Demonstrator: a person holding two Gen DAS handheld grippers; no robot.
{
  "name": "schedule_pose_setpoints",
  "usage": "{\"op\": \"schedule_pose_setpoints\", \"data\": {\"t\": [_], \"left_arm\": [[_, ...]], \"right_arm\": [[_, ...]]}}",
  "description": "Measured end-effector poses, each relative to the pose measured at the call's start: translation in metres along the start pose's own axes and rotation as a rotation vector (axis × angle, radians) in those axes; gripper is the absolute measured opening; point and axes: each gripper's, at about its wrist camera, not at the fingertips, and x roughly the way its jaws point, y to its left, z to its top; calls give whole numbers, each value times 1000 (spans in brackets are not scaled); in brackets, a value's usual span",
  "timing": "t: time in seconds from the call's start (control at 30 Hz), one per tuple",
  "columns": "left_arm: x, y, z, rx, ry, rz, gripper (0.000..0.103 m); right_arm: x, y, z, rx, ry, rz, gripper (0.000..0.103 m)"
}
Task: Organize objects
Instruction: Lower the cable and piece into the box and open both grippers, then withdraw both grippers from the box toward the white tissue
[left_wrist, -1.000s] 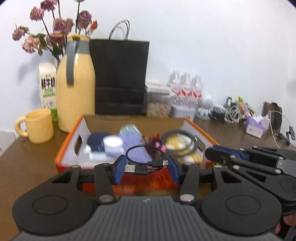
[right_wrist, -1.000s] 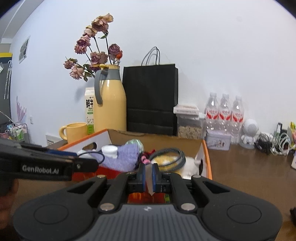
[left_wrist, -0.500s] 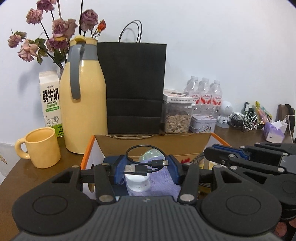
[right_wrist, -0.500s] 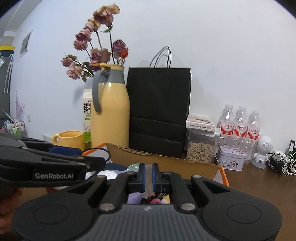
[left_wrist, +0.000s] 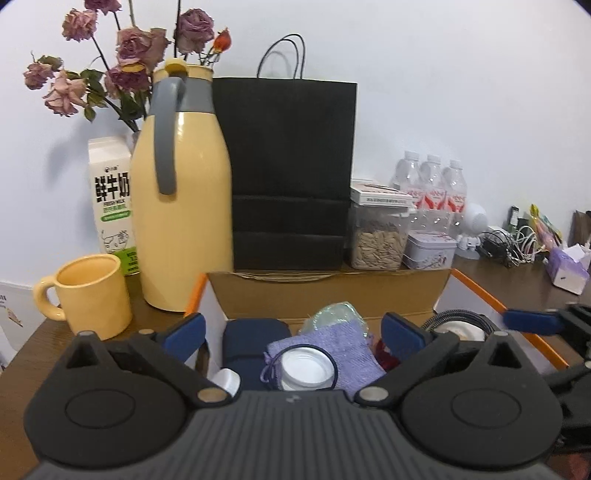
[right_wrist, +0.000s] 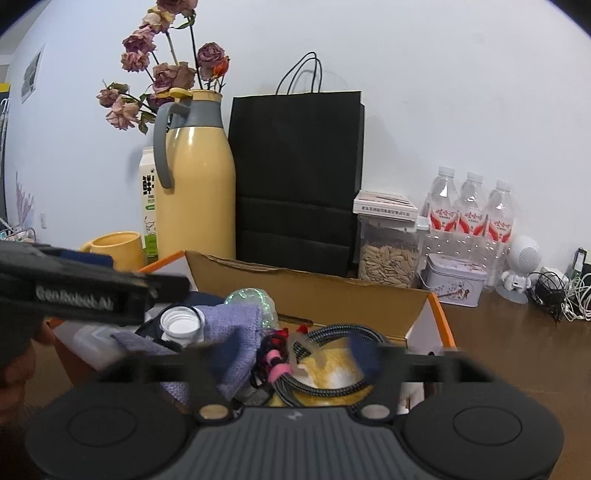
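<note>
An orange-edged cardboard box (left_wrist: 332, 291) (right_wrist: 314, 288) holds a navy pouch (left_wrist: 255, 339), a purple cloth (left_wrist: 351, 343), a white jar lid (left_wrist: 304, 367) and a braided black cable (right_wrist: 332, 332). My left gripper (left_wrist: 293, 330) hangs over the box, its jaws opening wide with nothing pressed between them. A thin black cable loop (left_wrist: 332, 363) lies around the lid below. My right gripper (right_wrist: 295, 354) is blurred, its jaws opening above the braided cable. A small pale translucent piece (right_wrist: 301, 345) shows loose between them. The left gripper (right_wrist: 92, 291) reaches in from the left.
Behind the box stand a yellow jug (left_wrist: 181, 206), a black paper bag (left_wrist: 291, 173), a milk carton (left_wrist: 110, 195) and a yellow mug (left_wrist: 92, 295). A seed jar (left_wrist: 380, 236), a tin (left_wrist: 430, 249), water bottles (right_wrist: 472, 214) and tangled cords (right_wrist: 561, 291) sit to the right.
Both grippers moved forward over the box. The left jaws opened and let go of the black USB cable. The right jaws, shut before, have spread apart.
</note>
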Motion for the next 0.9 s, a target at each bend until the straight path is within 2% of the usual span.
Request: {"op": "schedule_pose_setpoints", "data": {"t": [0.03, 0.07, 0.9], "left_arm": [[0, 0, 0, -3, 0, 6, 103], [0, 0, 1, -2, 0, 10, 103], [-18, -1, 1, -4, -6, -18, 103]], "right_arm": [[-2, -1, -1, 3, -5, -1, 101], [-3, -2, -1, 7, -12, -4, 102], [-20, 1, -6, -7, -17, -14, 103]]}}
